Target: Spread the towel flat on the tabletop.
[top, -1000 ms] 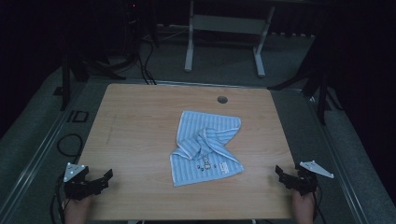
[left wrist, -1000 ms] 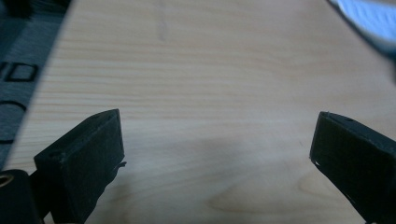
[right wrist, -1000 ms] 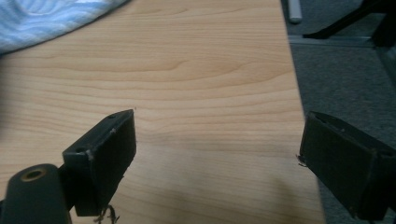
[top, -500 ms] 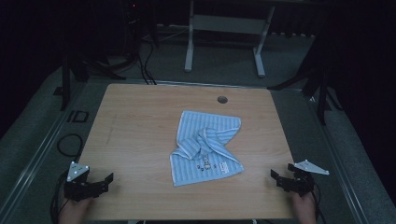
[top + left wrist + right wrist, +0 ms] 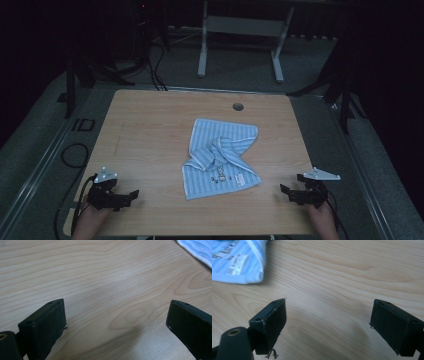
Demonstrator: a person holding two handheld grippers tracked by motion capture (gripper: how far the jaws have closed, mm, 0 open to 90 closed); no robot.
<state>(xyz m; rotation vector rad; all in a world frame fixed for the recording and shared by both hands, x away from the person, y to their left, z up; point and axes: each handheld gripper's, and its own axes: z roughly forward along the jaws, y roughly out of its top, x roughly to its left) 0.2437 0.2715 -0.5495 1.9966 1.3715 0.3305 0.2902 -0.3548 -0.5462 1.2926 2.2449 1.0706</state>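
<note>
From above, the blue striped towel (image 5: 220, 157) lies crumpled mid-bench (image 5: 150, 130), long axis running from near-left to far-right (a printed label faces up near its front edge). Bare wood surrounds it. The left tool (image 5: 131, 195) and right tool (image 5: 286, 191) sit near the front corners.

Left gripper view: jaws wide, empty, towel corner (image 5: 200, 250) far off.

Right gripper view: jaws wide, empty, towel (image 5: 237, 260) ahead-left.
</note>
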